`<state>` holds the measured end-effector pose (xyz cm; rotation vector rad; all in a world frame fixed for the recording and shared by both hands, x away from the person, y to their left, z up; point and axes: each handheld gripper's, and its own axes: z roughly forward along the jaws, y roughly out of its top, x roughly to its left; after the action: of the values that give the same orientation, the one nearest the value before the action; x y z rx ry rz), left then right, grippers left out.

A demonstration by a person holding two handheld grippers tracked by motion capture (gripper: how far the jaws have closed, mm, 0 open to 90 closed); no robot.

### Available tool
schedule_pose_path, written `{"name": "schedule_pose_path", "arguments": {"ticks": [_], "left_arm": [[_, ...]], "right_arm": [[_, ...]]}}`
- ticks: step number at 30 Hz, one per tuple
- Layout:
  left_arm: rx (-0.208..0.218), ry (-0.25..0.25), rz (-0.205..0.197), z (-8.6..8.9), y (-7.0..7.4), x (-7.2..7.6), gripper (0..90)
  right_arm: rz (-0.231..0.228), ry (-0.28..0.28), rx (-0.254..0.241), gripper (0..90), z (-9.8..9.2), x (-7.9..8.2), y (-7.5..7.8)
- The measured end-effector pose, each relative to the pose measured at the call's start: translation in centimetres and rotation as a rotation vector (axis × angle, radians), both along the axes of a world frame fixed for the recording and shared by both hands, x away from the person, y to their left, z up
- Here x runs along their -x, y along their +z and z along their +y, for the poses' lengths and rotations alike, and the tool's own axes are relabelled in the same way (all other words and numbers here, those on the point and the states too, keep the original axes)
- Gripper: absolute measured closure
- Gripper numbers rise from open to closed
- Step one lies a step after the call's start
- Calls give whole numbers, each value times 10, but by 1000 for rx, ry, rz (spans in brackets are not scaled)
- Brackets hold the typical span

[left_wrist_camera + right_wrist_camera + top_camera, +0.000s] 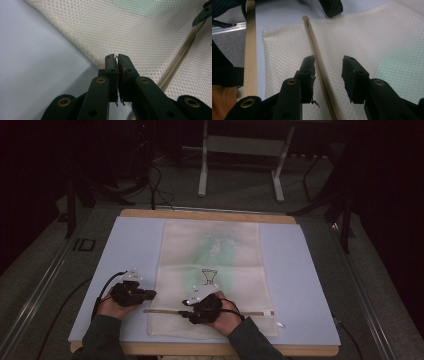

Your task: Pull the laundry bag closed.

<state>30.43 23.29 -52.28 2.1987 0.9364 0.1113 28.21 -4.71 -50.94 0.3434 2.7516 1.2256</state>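
Observation:
A cream mesh bag [210, 265] lies flat on a light blue mat [135, 245]; a zipper strip [250, 312] runs across it near the front edge. My left gripper [149, 294] rests at the bag's left edge. In the left gripper view its jaws [117, 57] stand a thin slit apart over the mesh [125, 25] border, with nothing seen between them. My right gripper [186, 306] lies on the bag and points left. Its jaws [328, 58] are open and straddle the zipper strip [315, 50], without pressing on it.
The mat covers a wooden table [210, 215] whose front edge [250, 50] is close to my hands. A small white tag [280, 324] lies by the bag's front right corner. Beyond the table stand a metal desk frame [240, 150] and floor cables [157, 190].

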Motion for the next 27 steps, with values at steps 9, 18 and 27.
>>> {"name": "schedule_pose_path", "arguments": {"ticks": [9, 18, 27], "left_arm": [[5, 14, -9, 2, 1, 0, 815], [11, 41, -19, 5, 2, 0, 793], [9, 41, -19, 6, 2, 0, 788]], "right_arm": [[7, 33, -7, 619, 21, 0, -4], [10, 61, -5, 621, 45, 1, -6], [31, 78, -1, 595, 64, -4, -11]]}}
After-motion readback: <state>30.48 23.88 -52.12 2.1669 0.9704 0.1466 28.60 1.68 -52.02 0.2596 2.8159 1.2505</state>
